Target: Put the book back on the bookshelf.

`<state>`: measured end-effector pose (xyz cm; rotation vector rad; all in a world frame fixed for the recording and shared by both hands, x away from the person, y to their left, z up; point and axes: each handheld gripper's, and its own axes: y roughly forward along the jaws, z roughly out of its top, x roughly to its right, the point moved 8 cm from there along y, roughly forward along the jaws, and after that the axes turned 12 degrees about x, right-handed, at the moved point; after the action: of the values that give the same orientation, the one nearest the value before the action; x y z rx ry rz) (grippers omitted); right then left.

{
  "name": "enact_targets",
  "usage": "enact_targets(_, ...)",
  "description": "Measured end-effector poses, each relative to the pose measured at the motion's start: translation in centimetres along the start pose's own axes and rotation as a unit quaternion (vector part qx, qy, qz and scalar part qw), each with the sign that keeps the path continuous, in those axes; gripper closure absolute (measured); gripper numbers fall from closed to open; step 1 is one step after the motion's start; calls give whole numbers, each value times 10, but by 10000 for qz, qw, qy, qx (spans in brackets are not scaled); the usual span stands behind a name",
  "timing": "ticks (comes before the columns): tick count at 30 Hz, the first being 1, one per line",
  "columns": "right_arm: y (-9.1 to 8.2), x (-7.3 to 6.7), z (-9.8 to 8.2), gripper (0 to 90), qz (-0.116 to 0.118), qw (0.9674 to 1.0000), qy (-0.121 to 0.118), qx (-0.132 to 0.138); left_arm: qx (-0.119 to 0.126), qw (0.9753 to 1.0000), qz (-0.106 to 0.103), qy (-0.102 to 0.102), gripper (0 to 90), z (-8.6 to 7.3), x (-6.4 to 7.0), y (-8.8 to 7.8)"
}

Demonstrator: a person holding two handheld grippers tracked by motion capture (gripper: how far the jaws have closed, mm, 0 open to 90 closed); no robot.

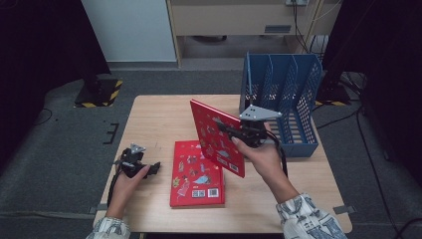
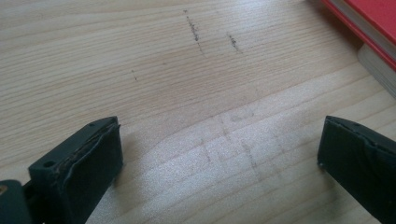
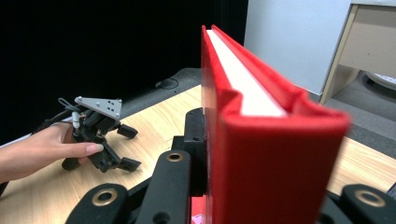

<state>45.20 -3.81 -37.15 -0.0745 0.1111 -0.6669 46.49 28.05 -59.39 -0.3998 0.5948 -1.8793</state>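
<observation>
The red hardcover book (image 1: 217, 137) is clamped upright by the right gripper (image 1: 238, 131), long axis tilted, just left of the blue slotted file rack (image 1: 291, 94); left gripper (image 1: 149, 168) is held open, empty.

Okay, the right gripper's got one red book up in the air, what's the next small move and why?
Probably carry the held red book toward the blue file rack behind it: the right gripper clamps it upright above the table, and the rack's slots look empty.
</observation>
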Motion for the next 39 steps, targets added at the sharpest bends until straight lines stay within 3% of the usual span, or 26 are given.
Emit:
enact_targets(23, -46, 0, 0, 793, -50, 9999, 1, 158, 94, 10000, 26, -14, 0, 0, 0, 0)
enact_targets(39, -77, 11, -8, 793, -197, 9996, 43, 183, 93, 9999, 33, -18, 0, 0, 0, 1)
